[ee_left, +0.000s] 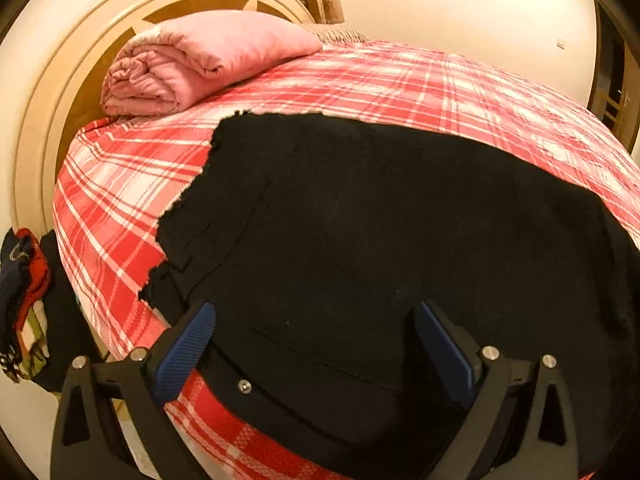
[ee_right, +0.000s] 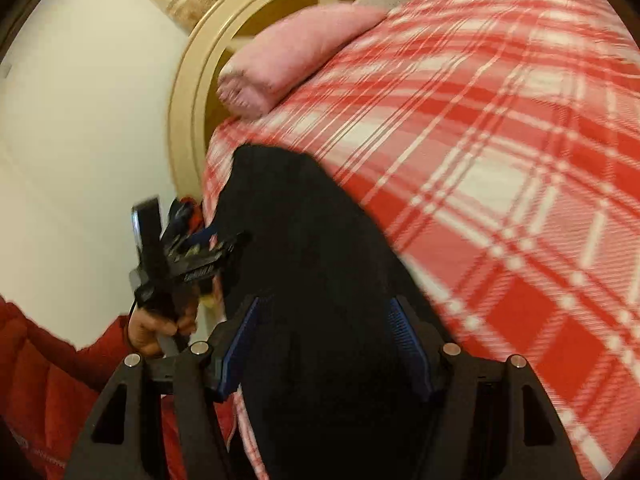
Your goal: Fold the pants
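While both grippers hang over the near edge of the bed, notes as follows.
Pants: black pants (ee_left: 380, 240) spread flat on the bed (ee_left: 440, 88), reaching from the near edge toward the middle; one end drapes over the near edge.
Left gripper: left gripper (ee_left: 316, 344) just above the black cloth near a small metal button (ee_left: 244, 386); jaws wide, blue pads (ee_left: 184, 352) on either side, nothing pinched.
Right gripper: right gripper (ee_right: 326, 344) low over the pants (ee_right: 320, 260); jaws wide, cloth between them, contact cannot be told; view blurred.
Left hand: hand (ee_right: 154, 326) in red sleeve grips the left tool's handle, left of the pants.
Bed cover: red and white plaid.
Far left: rolled pink quilt (ee_left: 192, 60) against cream headboard (ee_left: 60, 80).
Left of bed: bundle of coloured clothes (ee_left: 24, 300).
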Demonstrator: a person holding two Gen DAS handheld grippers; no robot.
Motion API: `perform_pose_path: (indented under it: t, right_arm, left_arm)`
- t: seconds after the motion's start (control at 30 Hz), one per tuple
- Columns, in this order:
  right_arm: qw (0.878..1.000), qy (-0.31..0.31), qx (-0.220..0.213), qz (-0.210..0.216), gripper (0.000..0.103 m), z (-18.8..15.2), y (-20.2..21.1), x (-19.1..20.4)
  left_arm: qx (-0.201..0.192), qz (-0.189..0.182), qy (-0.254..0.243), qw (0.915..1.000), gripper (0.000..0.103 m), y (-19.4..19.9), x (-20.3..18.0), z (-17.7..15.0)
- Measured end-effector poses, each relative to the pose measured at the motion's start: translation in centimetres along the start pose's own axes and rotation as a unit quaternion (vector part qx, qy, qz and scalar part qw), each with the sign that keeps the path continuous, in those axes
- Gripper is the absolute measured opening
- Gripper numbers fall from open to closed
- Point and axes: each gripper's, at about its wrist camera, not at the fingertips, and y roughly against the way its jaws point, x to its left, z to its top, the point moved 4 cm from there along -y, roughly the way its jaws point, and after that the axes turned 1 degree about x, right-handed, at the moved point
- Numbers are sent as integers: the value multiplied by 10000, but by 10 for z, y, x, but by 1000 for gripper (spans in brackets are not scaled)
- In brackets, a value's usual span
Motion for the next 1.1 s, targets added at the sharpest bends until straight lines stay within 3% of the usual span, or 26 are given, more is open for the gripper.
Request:
perform_pose_path:
  t: [0.13,0.37,0.5,0.57,0.67,0.73,0.87,1.0,1.1]
  right_arm:
    - [9989,379,266,111,67,-7,-6,12]
    - [9998,-83,-86,-153,67,25,-33,-3]
    - [9996,89,162,219,69,19,-36,8]
    - [9967,71,441,682,69,12,-30,13]
    - [9928,234,660,976,69,6,-27,20]
    - [9910,181,672,1147,74,8,-34,24]
    - [9894,-181,336,1403,81,23,-60,21]
    - [9917,-428,-286,1178,87,46,-71,18]
    - [9902,-732,-935,728,87,62,-58,1]
  left_arm:
    - [23,-72,4,10000,102,0,2,-1]
    - [4,-74,40,10000,103,-1,2,0]
    - [31,-115,35,9999,103,-2,3,0]
    - [31,-140,38,9999,103,-2,3,0]
    - [32,-178,30,9998,103,-4,4,1]
    - [36,-204,47,9998,103,-4,4,1]
    - [27,-213,77,9997,103,-5,4,2]
    - [16,-213,61,9998,103,-5,3,3]
    - [6,-226,90,9997,103,-6,3,2]
